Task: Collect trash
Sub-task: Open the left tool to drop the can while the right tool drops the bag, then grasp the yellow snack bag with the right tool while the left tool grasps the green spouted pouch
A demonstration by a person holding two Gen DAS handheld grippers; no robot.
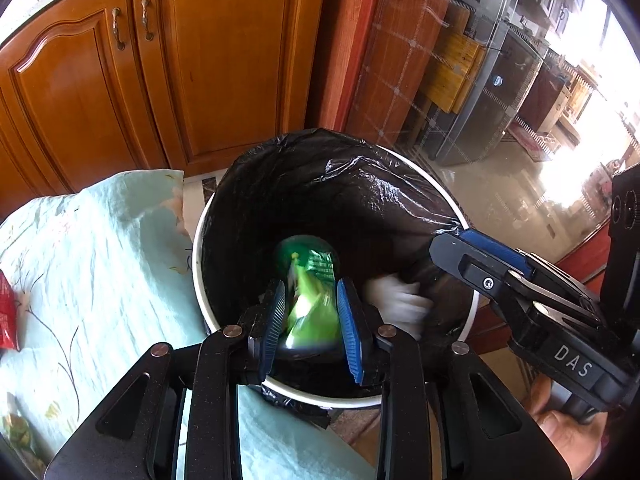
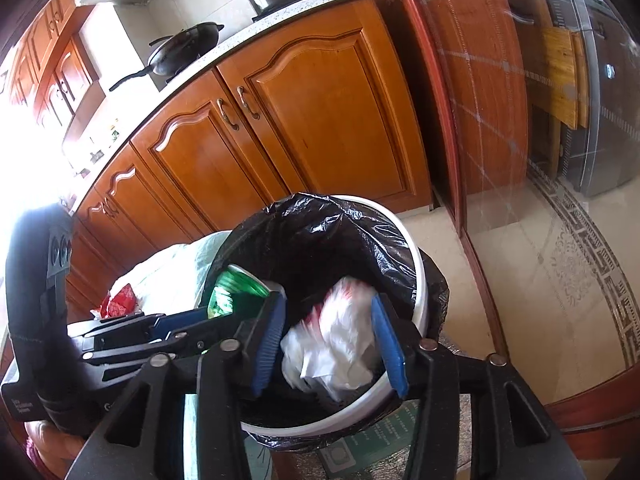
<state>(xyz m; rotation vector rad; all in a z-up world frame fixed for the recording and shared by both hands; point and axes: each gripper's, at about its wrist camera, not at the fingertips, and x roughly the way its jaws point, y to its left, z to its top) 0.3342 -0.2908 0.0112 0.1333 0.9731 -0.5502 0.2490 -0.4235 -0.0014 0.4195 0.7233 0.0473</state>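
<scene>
Both tools over black-lined bin (image 1: 400, 168) beside kitchen cupboards. Left tool (image 1: 312, 320) part open, green wrapper (image 1: 310, 304) blurred between pads, apparently dropping into bin. Right tool (image 2: 332, 344) likewise part open around white crumpled wrapper (image 2: 332, 344), contact unclear. Red packet (image 1: 8, 320) left on cloth-covered surface (image 1: 100, 260), left of bin: judged uncollected.

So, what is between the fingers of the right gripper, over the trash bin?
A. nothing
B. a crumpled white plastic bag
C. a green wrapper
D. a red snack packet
B: in the right wrist view a crumpled white plastic bag with red marks sits between the blue pads of the right gripper, above the black-lined trash bin; the green wrapper is at the left gripper.
</scene>
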